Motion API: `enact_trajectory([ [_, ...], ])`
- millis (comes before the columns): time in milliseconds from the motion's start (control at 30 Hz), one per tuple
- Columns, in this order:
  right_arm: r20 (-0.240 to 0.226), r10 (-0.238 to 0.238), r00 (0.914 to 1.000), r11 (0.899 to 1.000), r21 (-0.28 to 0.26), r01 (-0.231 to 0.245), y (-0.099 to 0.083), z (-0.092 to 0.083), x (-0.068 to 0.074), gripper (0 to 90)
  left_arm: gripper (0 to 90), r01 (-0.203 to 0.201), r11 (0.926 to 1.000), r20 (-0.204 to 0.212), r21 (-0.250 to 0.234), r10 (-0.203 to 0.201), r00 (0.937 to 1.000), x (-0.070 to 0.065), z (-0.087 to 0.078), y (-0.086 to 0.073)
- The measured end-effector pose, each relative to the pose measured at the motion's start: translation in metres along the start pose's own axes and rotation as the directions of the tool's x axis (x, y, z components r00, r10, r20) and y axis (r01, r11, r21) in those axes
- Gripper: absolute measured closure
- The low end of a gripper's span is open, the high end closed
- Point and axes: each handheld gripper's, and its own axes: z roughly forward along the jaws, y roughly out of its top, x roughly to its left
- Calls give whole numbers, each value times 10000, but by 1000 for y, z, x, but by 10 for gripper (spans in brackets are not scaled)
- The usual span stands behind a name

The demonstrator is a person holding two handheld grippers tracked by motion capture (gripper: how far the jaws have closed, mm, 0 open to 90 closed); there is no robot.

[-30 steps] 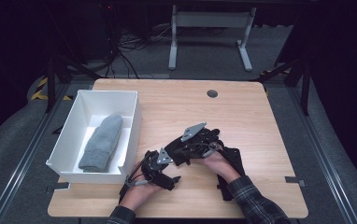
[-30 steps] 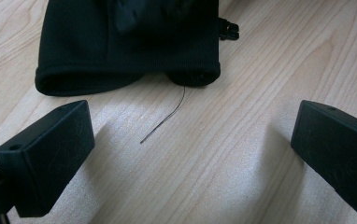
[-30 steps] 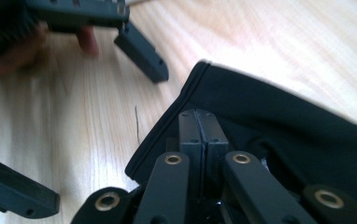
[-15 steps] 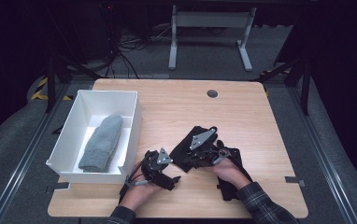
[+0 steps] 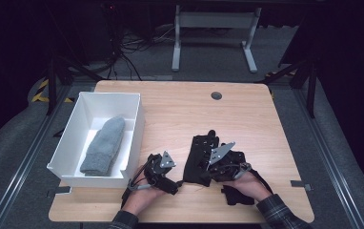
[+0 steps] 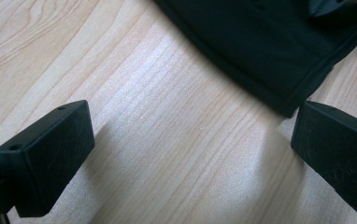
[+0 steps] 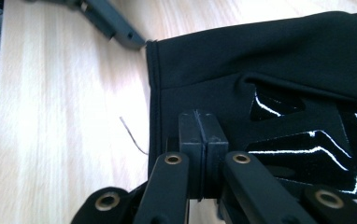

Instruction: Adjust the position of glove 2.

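One soft, limp black glove point(image 5: 200, 160) on desk point(image 5: 180, 109); right gripper point(image 7: 198, 135) fingers clenched at cuff, left gripper point(image 6: 190, 154) fingers released at 9 o'clock.

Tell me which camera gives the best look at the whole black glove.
The high view: it shows the black glove lying flat on the table, fingers pointing away from the person. The right gripper view shows only its cuff and glossy print close up; the left gripper view catches just a hemmed corner.
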Motion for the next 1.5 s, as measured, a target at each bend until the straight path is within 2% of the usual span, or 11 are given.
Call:
enact_trajectory([
  [267,37,99,9999,9999,-123,-99,-18,-15,7,900,19,42,10000,27,-42,-42,10000,0,-1,1],
  [433,613,391,9974,9951,-928,-333,-23,-39,7,900,284,179,9995,18,-260,-178,9998,0,-8,8],
  [467,886,530,9947,9940,-999,-441,-28,-46,5,900,389,253,9981,187,-555,-242,9995,-1,-11,12],
  [533,986,642,9931,9933,-1025,-541,-31,-49,4,900,439,328,9969,307,-713,-307,9991,-1,-13,15],
  [633,1284,926,9874,9910,-1084,-788,-43,-59,1,900,668,355,9949,680,-942,-292,9973,-3,-14,28],
  [767,1561,1200,9804,9885,-1104,-1034,-57,-69,0,900,896,178,9966,1067,-803,-92,9943,-10,-4,47],
  [967,1858,1528,9706,9852,-1062,-1348,-75,-79,-1,900,900,-83,9988,1300,-478,145,9914,-21,24,66],
  [1067,1944,1612,9676,9857,-796,-1482,-82,-78,-2,900,900,-275,9996,1452,41,266,9890,-27,38,68],
  [1200,1916,1733,9661,9842,-704,-1626,-87,-75,-3,900,900,-442,9987,1683,256,392,9850,-30,35,66],
  [1333,2074,1800,9615,9829,-761,-1676,-86,-73,-4,900,900,-630,9971,2088,428,528,9765,-33,26,55],
  [1500,2198,1833,9582,9821,-833,-1688,-83,-70,-5,900,900,-666,9965,2268,514,533,9725,-36,17,45],
])
